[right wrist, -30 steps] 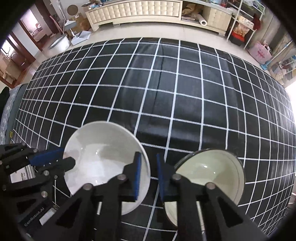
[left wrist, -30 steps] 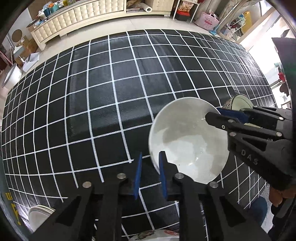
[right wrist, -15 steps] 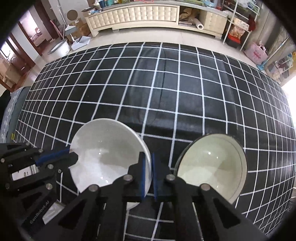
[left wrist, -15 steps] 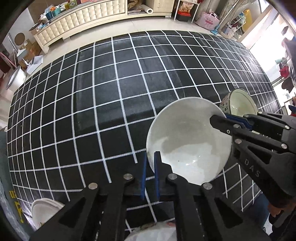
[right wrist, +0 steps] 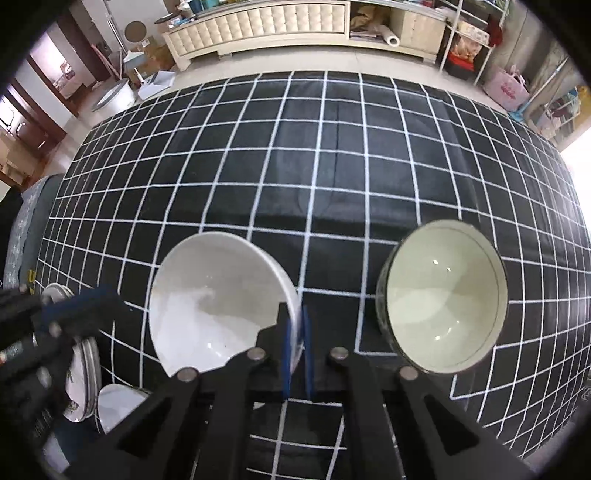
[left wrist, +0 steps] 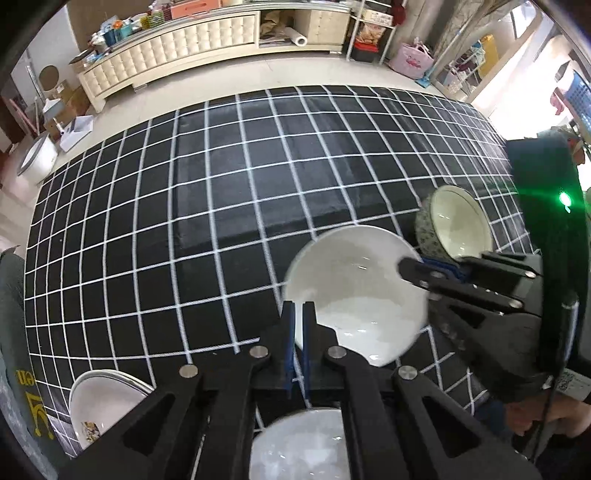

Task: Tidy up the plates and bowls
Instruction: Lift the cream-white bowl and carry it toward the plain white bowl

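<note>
I hold the white bowl (right wrist: 218,299) from two sides. My right gripper (right wrist: 295,347) is nearly closed, with its blue pads pinching the bowl's right rim, low in the middle of the right wrist frame. My left gripper (left wrist: 298,332) is closed to a narrow gap at the bowl's left rim; I think the rim sits between its pads, but I cannot tell for sure that it grips. I judge that the two-sided hold keeps this wide, smooth bowl level while I carry it.

The patterned bowl (right wrist: 443,295) stands upright at the right of the frame, just beside the white one but apart. A stack of plates (left wrist: 107,402) waits in the lower left of the left wrist frame, and another white dish (left wrist: 299,443) at its bottom edge, probably where like pieces go together.

The worktop (right wrist: 295,166) carries a black cloth with a white grid. Behind it, along the top of the frame, are a pale floor and a long cream cabinet (right wrist: 266,22).
</note>
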